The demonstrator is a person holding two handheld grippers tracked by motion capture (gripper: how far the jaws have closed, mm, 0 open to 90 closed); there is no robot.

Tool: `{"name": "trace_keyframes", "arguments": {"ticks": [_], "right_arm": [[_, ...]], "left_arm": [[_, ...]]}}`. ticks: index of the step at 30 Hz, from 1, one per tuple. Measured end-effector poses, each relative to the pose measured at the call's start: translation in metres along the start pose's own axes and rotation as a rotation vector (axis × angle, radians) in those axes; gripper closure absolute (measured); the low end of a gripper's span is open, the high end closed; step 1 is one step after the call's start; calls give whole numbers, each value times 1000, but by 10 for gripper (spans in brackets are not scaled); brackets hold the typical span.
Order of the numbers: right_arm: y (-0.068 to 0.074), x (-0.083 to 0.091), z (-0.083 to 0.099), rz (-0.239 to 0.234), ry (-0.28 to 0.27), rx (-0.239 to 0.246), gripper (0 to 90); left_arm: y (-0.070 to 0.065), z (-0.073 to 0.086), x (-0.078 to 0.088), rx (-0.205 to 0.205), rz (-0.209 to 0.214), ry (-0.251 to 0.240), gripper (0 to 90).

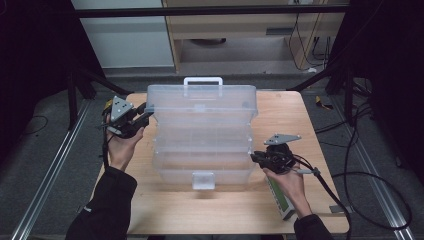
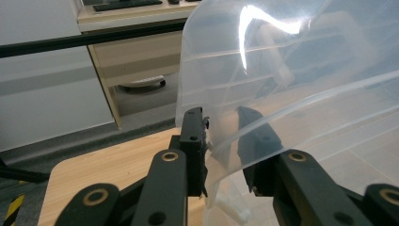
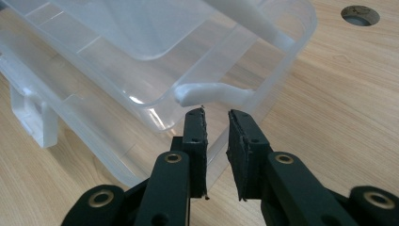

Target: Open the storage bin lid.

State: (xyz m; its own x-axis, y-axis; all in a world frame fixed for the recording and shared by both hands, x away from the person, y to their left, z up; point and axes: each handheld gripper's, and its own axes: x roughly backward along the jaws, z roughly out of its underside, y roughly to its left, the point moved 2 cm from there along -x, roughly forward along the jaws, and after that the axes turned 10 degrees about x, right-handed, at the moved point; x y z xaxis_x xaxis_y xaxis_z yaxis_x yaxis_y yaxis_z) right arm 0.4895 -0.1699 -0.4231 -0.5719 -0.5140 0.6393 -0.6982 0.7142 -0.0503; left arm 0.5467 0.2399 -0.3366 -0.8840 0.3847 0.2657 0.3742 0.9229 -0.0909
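Observation:
A clear plastic tiered toolbox (image 1: 200, 130) stands in the middle of the wooden table (image 1: 225, 210), its white handle (image 1: 202, 80) at the far side and its front latch (image 1: 203, 180) toward me. Its lid (image 2: 282, 70) is raised and the trays step down toward the front. My left gripper (image 1: 145, 112) is at the lid's left edge; in the left gripper view (image 2: 221, 127) one jaw is outside and one inside the lid's rim, shut on it. My right gripper (image 1: 255, 157) is at the box's right side, its jaws (image 3: 216, 113) astride the lower tray's wall (image 3: 141, 136) below a white hinge arm (image 3: 211, 94).
A green-and-white flat device (image 1: 281, 200) lies on the table under the right hand. A round hole (image 3: 360, 14) is in the tabletop beyond the box. Black cables (image 1: 370, 180) trail off the table's right. Cabinets (image 1: 240, 30) stand behind; metal rails (image 1: 45, 185) flank the table.

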Motion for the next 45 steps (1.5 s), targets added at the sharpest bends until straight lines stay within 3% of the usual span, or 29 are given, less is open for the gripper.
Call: {"name": "trace_keyframes", "arguments": {"ticks": [4,10,26,45], "right_arm": [[0,0,0,-4,0,-6,771],[0,0,0,-5,-1,-1,770],[-1,-1,0,-9,-4,5,768],[-2,-1,0,-12,0,14,766]], "left_arm": [[1,-4,-6,-12,-23,6,759],[3,-11,-14,17,-26,12,764],[9,-30,-43,27,-65,14,775],[17,-38,-70,45,-80,15,783]]}}
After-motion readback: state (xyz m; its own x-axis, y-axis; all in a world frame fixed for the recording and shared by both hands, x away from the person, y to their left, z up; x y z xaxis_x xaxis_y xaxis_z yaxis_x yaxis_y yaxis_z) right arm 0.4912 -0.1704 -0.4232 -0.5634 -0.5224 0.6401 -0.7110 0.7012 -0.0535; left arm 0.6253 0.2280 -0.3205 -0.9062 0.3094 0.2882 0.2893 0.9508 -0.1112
